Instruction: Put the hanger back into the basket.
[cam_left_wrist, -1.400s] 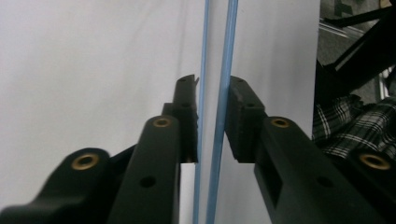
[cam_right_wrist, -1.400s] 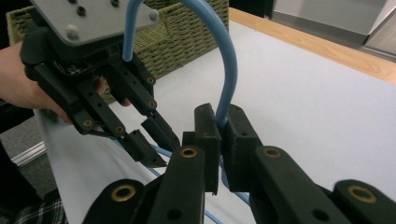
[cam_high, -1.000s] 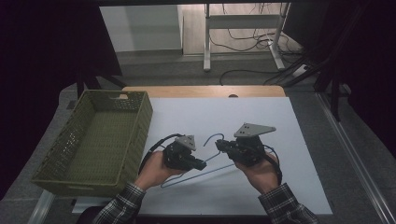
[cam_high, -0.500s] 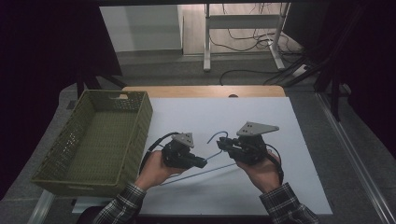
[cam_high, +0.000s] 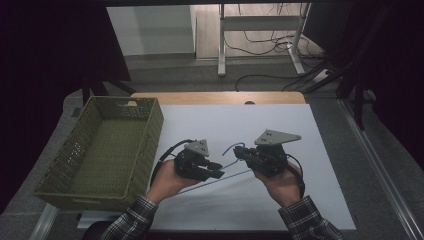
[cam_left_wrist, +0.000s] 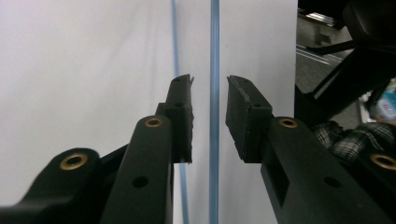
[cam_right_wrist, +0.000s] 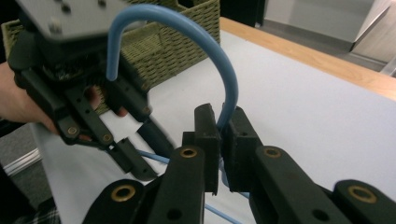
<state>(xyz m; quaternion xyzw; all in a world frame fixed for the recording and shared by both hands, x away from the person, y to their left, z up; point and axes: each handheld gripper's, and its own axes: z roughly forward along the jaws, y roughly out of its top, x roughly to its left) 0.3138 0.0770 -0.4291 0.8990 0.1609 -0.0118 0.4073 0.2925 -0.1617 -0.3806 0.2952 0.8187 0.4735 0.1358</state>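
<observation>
Where the white surface (cam_high: 310, 150) meets its left edge, a green woven basket (cam_high: 102, 150) stands with nothing visible inside it, its near corner just beside the person's left hand (cam_high: 165, 180). That hand holds the left gripper (cam_high: 216, 170) low over the sheet, pointing toward the right. Seen from the left gripper view, its two black jaws stand a little apart, and a thin blue tube (cam_left_wrist: 214, 93) runs straight up through the gap between the pads without touching either one; a second stretch of the same blue tube lies just to the left of it on the white sheet. From the high view the tube shows as a pale line running across the surface under and between the two grippers. Further right, the right gripper (cam_high: 239, 151) faces the left one, held by the right hand (cam_high: 280, 182) in a plaid sleeve (cam_high: 307, 222), with a grey three-cornered plate (cam_high: 276, 137) on top. Its jaws are closed tight on the blue tube, which rises from between the pads and bends over in an arch toward the left gripper, its free end hanging down in front of that gripper's body
</observation>
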